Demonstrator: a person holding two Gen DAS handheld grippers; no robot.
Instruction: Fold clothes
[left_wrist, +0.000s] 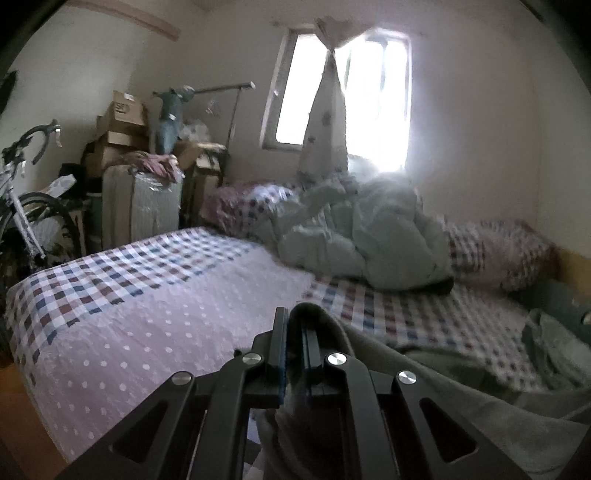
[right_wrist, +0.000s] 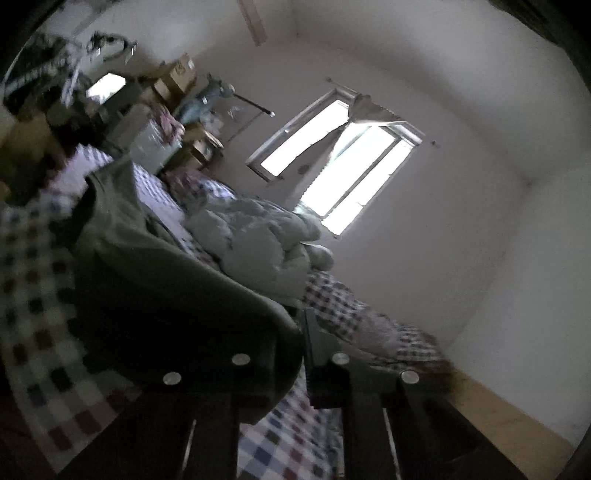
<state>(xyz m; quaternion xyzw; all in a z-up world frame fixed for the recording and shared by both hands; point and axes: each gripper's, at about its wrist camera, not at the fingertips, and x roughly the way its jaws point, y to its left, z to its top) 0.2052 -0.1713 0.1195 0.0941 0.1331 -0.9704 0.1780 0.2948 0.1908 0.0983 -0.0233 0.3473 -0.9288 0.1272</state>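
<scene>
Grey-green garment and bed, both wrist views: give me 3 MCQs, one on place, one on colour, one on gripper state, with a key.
1. Where does the crumpled duvet lie?
A. on the bed by the window
B. on the floor
C. on the suitcase

2. What colour is the garment held in the grippers?
A. bright red
B. grey-green
C. yellow

3. What state is the left gripper in?
A. wide open, nothing in it
B. shut on the garment
C. out of view

Key: 1 A, the pale heap sits on the checked bedspread below the window. 2 B, the fabric looks dull grey-green in both views. 3 B, its fingers pinch a fold of cloth between them; the right gripper also has the garment draped in its jaws.
</scene>
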